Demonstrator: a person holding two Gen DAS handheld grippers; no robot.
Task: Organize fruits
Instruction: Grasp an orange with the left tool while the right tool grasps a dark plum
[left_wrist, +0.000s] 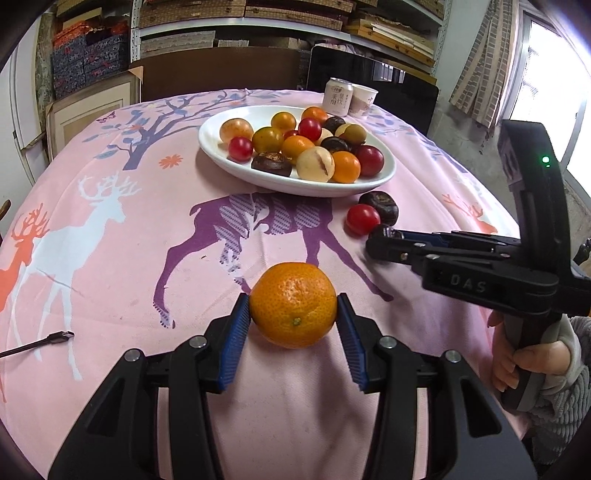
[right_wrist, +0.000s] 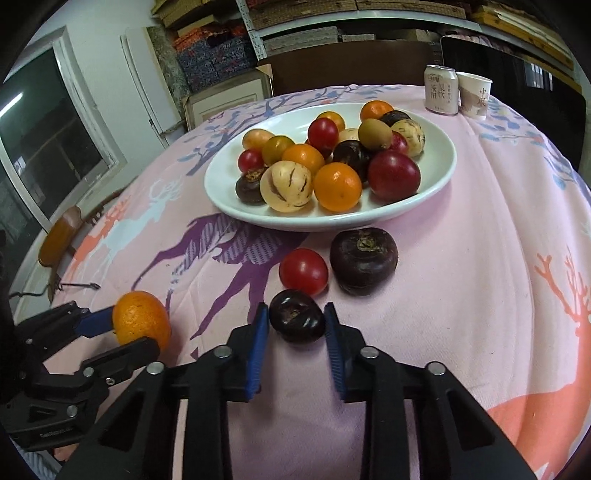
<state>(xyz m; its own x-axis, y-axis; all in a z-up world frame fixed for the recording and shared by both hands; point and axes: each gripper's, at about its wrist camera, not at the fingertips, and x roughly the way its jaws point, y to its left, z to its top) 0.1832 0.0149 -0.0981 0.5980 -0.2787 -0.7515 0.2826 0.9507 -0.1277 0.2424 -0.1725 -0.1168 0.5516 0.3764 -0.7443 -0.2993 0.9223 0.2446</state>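
My left tool (left_wrist: 293, 317) is clenched on a mandarin orange (left_wrist: 293, 304), its blue ribbed pads pressing both flanks of the fruit, which sits just above the pink deer-print cloth on the surface (left_wrist: 110, 258). From the right wrist view I see the same orange (right_wrist: 140, 319) pinched at the lower left, well apart from the plate. My right tool (right_wrist: 296, 325) has a small dark water chestnut (right_wrist: 296, 320) between its pads; the blue pads meet it on either side, so I read it as grasped, and it lies low on the cloth. Just beyond it are two loose pieces side by side: a red cherry tomato (right_wrist: 303, 271) and a larger dark water chestnut (right_wrist: 364, 260), both near the front rim of the white oval plate (right_wrist: 439, 173). The plate is piled with oranges, red and yellowish tomatoes, dark chestnuts and pale striped melons. Behind the plate, at the far edge of the surface, a drink can (right_wrist: 440, 89) stands touching or just beside a paper cup (right_wrist: 474, 95). In the left wrist view a cable end (left_wrist: 61, 336) lies on the cloth at the left, and a hand (left_wrist: 517, 354) in a grey knitted sleeve grips the right tool's handle at the right edge.
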